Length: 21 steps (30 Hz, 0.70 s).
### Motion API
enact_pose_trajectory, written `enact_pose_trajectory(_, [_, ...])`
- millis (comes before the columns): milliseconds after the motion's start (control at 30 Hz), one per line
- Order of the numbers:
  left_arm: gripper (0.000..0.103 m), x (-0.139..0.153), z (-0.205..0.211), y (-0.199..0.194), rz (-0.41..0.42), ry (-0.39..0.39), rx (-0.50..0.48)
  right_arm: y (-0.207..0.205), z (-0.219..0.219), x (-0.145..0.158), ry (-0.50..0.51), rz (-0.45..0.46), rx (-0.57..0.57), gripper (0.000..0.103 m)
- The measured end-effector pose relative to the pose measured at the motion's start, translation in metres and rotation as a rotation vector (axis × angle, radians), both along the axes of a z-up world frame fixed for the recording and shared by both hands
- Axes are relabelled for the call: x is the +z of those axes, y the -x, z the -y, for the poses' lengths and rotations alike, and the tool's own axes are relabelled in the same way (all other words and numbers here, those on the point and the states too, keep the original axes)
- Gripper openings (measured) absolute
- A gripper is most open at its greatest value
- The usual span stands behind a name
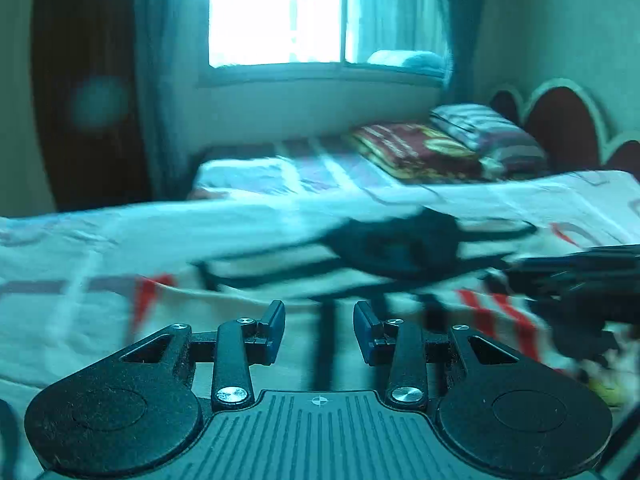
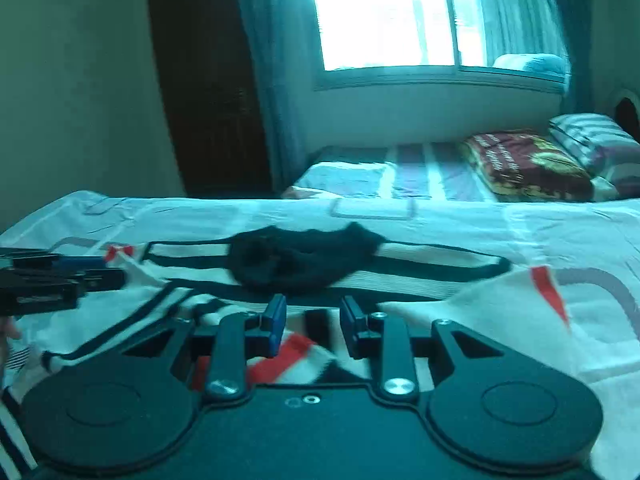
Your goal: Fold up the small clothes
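On the bed (image 2: 520, 232), a small white garment (image 2: 420, 276) with dark trim and a black middle patch is seen spread flat, just beyond both grippers. The left gripper (image 1: 319, 322) and right gripper (image 2: 313, 320) are held partly open, nothing between the fingers. The cloth is judged light, soft and limp; an outer trimmed edge would best be pinched for folding.

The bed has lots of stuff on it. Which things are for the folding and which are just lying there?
For the folding:
- black garment
- striped white garment
- left hand-held gripper, open
- right hand-held gripper, open

Just lying about:
- red patterned blanket
- striped pillow
- window
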State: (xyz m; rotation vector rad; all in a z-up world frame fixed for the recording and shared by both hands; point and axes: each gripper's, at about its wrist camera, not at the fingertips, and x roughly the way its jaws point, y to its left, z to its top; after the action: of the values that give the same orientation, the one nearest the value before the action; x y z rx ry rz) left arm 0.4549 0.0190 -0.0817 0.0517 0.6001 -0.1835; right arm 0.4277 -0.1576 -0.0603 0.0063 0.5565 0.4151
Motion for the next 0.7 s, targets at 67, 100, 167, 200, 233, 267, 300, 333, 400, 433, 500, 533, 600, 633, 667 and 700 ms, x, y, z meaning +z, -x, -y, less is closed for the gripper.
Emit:
enact_pose_trajectory(67, [0.04,-0.018,0.014,-0.001,-0.065,-0.07,-0.003,-0.011,-0.015,-0.019,0.11,-0.089,-0.011,0.027])
enact_pose_trajectory(100, [0.044,-0.022,0.014,0.008,-0.027,-0.07,0.008,-0.009,-0.011,-0.022,0.112,-0.057,-0.013,0.026])
enact_pose_trajectory(167, [0.062,-0.022,-0.002,0.02,-0.038,-0.045,0.047,-0.006,0.002,-0.019,0.188,-0.039,-0.105,0.026])
enact_pose_trajectory(200, [0.064,-0.022,-0.011,0.026,-0.041,-0.027,0.061,-0.005,0.012,-0.02,0.221,-0.039,-0.157,0.03])
enact_pose_trajectory(233, [0.065,-0.023,-0.02,0.031,-0.043,-0.019,0.068,-0.003,0.024,-0.02,0.182,-0.052,-0.155,0.032])
enact_pose_trajectory(267, [0.065,-0.022,-0.025,0.035,-0.047,-0.011,0.073,-0.002,0.036,-0.019,0.13,-0.079,-0.153,0.031])
enact_pose_trajectory(300, [0.065,-0.019,-0.027,0.037,-0.05,-0.006,0.083,0.002,0.041,-0.014,0.105,-0.089,-0.162,0.031])
enact_pose_trajectory(333, [0.065,-0.015,-0.027,0.041,-0.041,-0.003,0.096,0.008,0.042,-0.008,0.092,-0.073,-0.166,0.03])
enact_pose_trajectory(400, [0.065,-0.008,-0.028,0.052,-0.002,0.043,0.088,0.028,0.042,0.003,0.038,-0.02,-0.118,0.029])
enact_pose_trajectory(433, [0.065,-0.01,-0.024,0.053,-0.019,0.029,0.084,0.035,0.04,0.002,0.028,-0.022,-0.081,0.027])
enact_pose_trajectory(500, [0.065,-0.024,-0.016,0.053,-0.053,-0.064,0.073,0.038,0.035,-0.017,0.145,-0.079,-0.07,0.026])
enact_pose_trajectory(533, [0.066,-0.027,-0.017,0.056,-0.026,-0.068,0.068,0.044,0.044,-0.022,0.125,-0.038,-0.075,0.025])
enact_pose_trajectory(600, [0.067,-0.018,-0.017,0.06,-0.035,-0.092,0.081,0.045,0.059,-0.016,0.083,-0.08,-0.124,0.024])
enact_pose_trajectory(633, [0.067,-0.012,-0.017,0.066,-0.011,-0.108,0.082,0.047,0.063,-0.01,0.091,-0.088,-0.152,0.024])
enact_pose_trajectory(667, [0.067,-0.006,-0.017,0.074,0.024,-0.107,0.065,0.051,0.065,-0.003,0.099,-0.063,-0.183,0.03])
enact_pose_trajectory(700, [0.067,-0.005,-0.019,0.077,0.016,-0.107,0.067,0.057,0.068,0.001,0.084,-0.033,-0.175,0.031])
